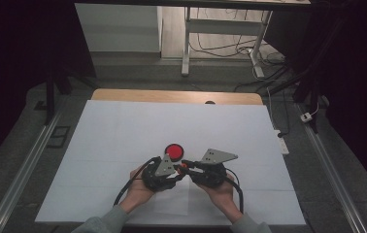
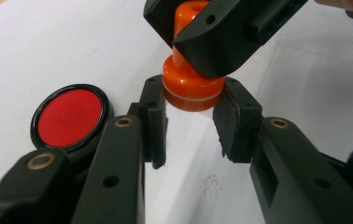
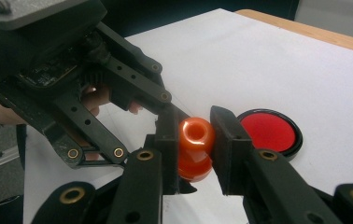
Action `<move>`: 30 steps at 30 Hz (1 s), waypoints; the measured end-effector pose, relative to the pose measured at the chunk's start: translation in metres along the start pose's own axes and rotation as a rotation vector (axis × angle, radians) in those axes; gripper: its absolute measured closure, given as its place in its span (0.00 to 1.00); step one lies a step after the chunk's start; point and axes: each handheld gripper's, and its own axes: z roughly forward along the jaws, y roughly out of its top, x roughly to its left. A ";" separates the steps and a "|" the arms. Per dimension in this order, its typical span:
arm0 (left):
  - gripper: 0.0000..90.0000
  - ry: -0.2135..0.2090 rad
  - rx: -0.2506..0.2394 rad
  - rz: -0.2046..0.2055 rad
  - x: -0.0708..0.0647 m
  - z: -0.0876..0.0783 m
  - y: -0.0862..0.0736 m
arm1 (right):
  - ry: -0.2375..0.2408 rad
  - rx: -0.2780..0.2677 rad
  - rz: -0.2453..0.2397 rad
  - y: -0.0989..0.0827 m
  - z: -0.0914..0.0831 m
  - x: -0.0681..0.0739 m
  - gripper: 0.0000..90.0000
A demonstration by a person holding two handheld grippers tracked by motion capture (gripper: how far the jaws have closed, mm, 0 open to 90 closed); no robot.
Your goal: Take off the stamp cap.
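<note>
Gripping the orange stamp [image 2: 191, 88] from both sides above the white desk [image 1: 123, 131]: left gripper [image 1: 177, 171] jaws clamp its wide base, right gripper [image 1: 187, 167] jaws clamp its knob. Red ink pad [image 1: 174, 151] lies open just beyond. Judging halfway: stamp lifted, stamping left.

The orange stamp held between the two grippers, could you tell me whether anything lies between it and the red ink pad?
Nothing visible does. The orange stamp is gripped by the left gripper at its wide base and the right gripper at its handle. The red ink pad lies open beside them on bare white paper.
</note>
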 end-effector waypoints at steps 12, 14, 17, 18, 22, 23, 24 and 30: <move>0.73 0.027 -0.004 0.037 -0.002 -0.002 0.001 | -0.007 -0.024 -0.010 0.000 -0.002 0.002 0.81; 0.73 0.029 -0.002 0.040 -0.002 -0.002 0.001 | -0.010 -0.024 -0.012 0.000 -0.002 0.003 0.81; 0.73 0.024 -0.008 0.038 -0.002 -0.003 0.001 | -0.016 -0.031 -0.016 -0.001 -0.002 0.004 0.81; 0.73 0.017 -0.015 0.028 -0.001 -0.004 0.001 | -0.017 -0.034 -0.019 -0.001 -0.002 0.004 0.81; 0.73 -0.003 -0.030 -0.003 0.001 -0.004 0.000 | -0.021 -0.052 -0.018 -0.001 -0.003 0.005 0.81; 0.73 -0.003 -0.032 -0.003 0.001 -0.004 0.000 | -0.022 -0.053 -0.018 -0.001 -0.003 0.005 0.81; 0.73 -0.001 -0.034 -0.002 0.000 -0.004 0.000 | -0.021 -0.055 -0.021 -0.001 -0.004 0.005 0.81; 0.73 0.023 -0.015 0.031 -0.002 -0.004 0.001 | -0.026 -0.052 -0.039 -0.001 -0.004 0.007 0.81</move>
